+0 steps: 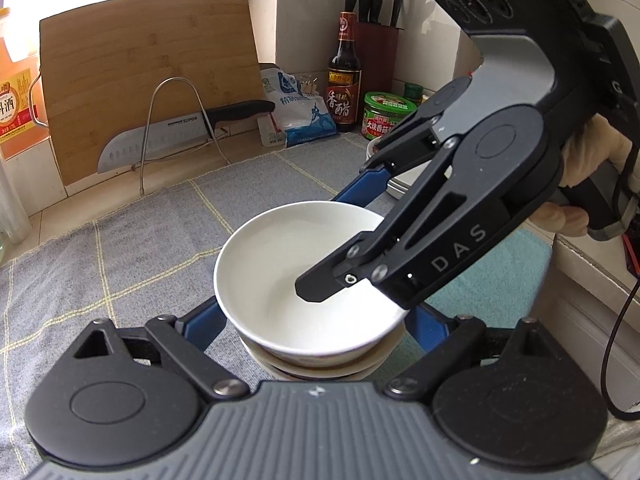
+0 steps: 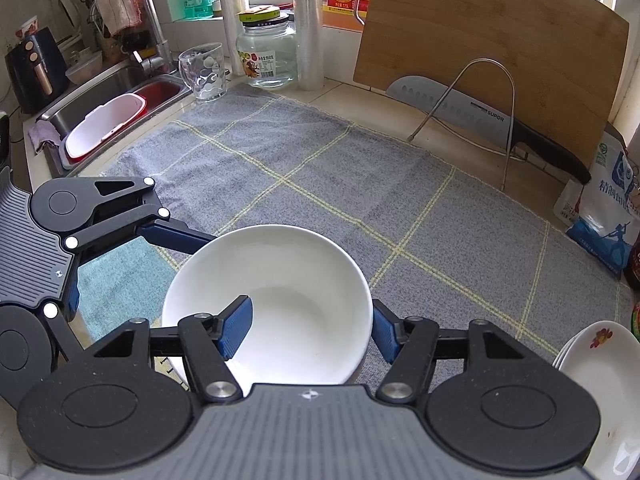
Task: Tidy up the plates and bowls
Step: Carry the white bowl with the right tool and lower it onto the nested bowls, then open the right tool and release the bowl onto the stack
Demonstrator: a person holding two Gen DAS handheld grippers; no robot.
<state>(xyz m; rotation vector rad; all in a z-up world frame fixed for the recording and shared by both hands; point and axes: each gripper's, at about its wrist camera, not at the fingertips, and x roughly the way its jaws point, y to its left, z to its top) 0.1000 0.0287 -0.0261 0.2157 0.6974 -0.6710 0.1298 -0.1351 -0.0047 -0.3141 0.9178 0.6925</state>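
Note:
A plain white bowl (image 1: 280,264) (image 2: 280,280) sits on top of a stack of bowls (image 1: 312,366) on the grey checked cloth (image 2: 360,184). My left gripper (image 1: 316,320) straddles the stack, and its blue fingers (image 1: 202,326) hug both sides; their tips are hidden behind the bowl. My right gripper (image 2: 310,328) (image 1: 334,240) spans the bowl's right wall. One finger is inside the bowl and the other outside, and neither pad presses on it. A few floral plates (image 2: 596,360) lie stacked at the right.
A wooden cutting board (image 2: 492,40) and a knife (image 2: 460,108) in a wire rack stand at the back. A sink (image 2: 120,88), glass (image 2: 202,72) and jar (image 2: 268,56) are far left. A salt bag (image 1: 296,112), vinegar bottle (image 1: 344,76), green-lidded jar (image 1: 384,114) and knife block (image 1: 376,48) line the wall.

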